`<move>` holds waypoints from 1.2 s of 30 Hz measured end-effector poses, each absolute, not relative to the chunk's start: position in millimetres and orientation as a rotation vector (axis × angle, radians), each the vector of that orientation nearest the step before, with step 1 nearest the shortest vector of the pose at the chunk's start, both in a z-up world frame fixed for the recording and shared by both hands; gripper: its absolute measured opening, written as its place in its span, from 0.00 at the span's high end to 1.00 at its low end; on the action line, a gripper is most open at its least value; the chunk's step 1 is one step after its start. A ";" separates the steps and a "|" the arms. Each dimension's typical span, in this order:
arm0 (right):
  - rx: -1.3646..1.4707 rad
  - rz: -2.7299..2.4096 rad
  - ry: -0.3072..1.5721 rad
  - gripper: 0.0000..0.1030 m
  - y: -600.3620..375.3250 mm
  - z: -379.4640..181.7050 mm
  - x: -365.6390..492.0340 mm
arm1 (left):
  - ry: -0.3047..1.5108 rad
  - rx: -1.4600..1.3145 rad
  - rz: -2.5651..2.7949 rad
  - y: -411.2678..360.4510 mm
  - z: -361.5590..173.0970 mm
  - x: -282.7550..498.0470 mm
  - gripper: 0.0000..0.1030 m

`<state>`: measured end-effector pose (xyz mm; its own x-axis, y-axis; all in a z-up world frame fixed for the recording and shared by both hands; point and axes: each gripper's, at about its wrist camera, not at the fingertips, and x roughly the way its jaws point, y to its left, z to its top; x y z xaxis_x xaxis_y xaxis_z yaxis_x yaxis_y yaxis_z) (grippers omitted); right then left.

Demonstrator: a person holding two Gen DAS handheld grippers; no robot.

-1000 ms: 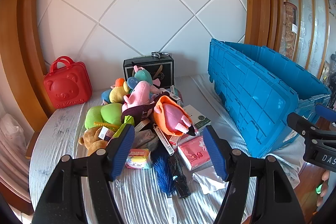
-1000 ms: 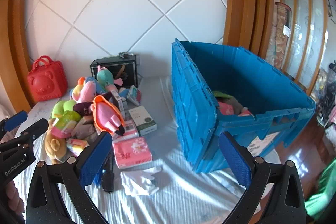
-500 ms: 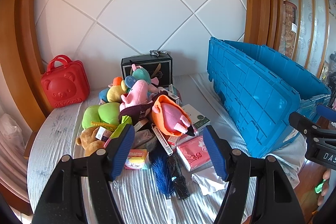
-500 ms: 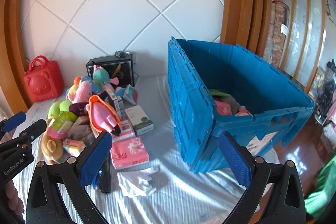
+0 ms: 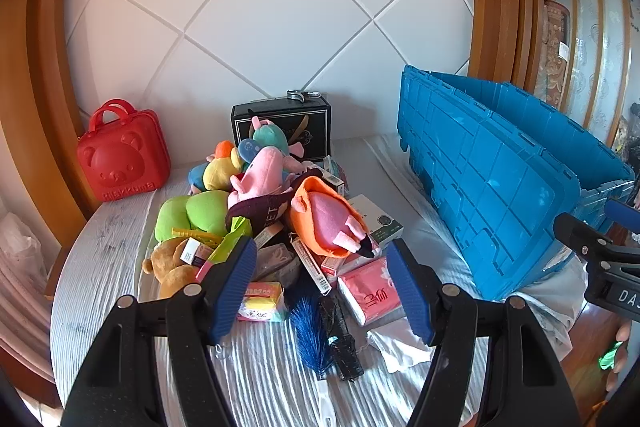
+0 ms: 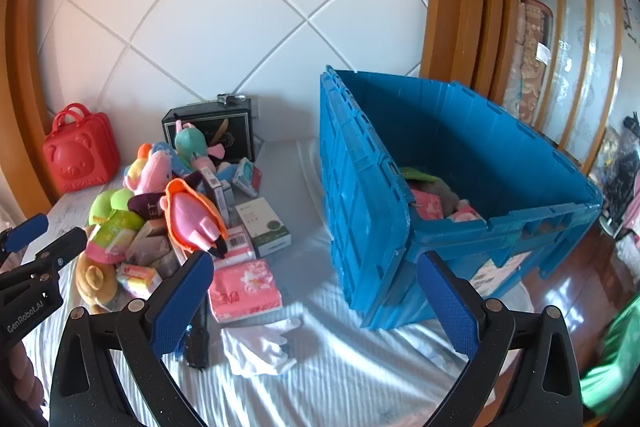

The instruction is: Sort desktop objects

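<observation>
A heap of plush toys, small boxes and packets lies on the white-covered table (image 5: pixel 100 267). On top is an orange and pink plush (image 5: pixel 326 217), also in the right wrist view (image 6: pixel 192 215). A pink tissue pack (image 5: pixel 370 291) and a blue brush (image 5: pixel 310 331) lie at the front. My left gripper (image 5: pixel 322 287) is open and empty above the front of the heap. My right gripper (image 6: pixel 316 299) is open and empty, between the heap and the blue crate (image 6: pixel 460 155), which holds several items.
A red bear-faced case (image 5: pixel 122 151) stands at the back left by the tiled wall. A black box (image 5: pixel 280 123) stands behind the heap. A crumpled white cloth (image 6: pixel 260 343) lies near the table's front. Wooden frames flank the wall.
Both views shift slightly: the heap and the crate sit a little lower and nearer. Both grippers stay open and empty.
</observation>
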<state>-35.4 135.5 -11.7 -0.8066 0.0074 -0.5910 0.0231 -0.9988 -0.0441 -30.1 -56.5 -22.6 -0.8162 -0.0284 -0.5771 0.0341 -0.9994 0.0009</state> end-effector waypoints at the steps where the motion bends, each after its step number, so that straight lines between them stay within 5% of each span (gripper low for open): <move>1: 0.978 -2.975 0.075 0.00 135.7 -12.7 -36.4 | 0.016 0.945 -2.960 -57.5 -23.3 -31.1 0.35; 18: 0.998 -2.797 0.109 0.00 110.0 -46.9 -64.2 | 0.118 1.113 -2.757 -111.7 -74.2 -55.5 0.35; 36: 1.494 -2.475 0.010 0.00 95.4 -199.0 -131.1 | 0.135 1.641 -2.483 -135.6 -233.7 -88.7 0.35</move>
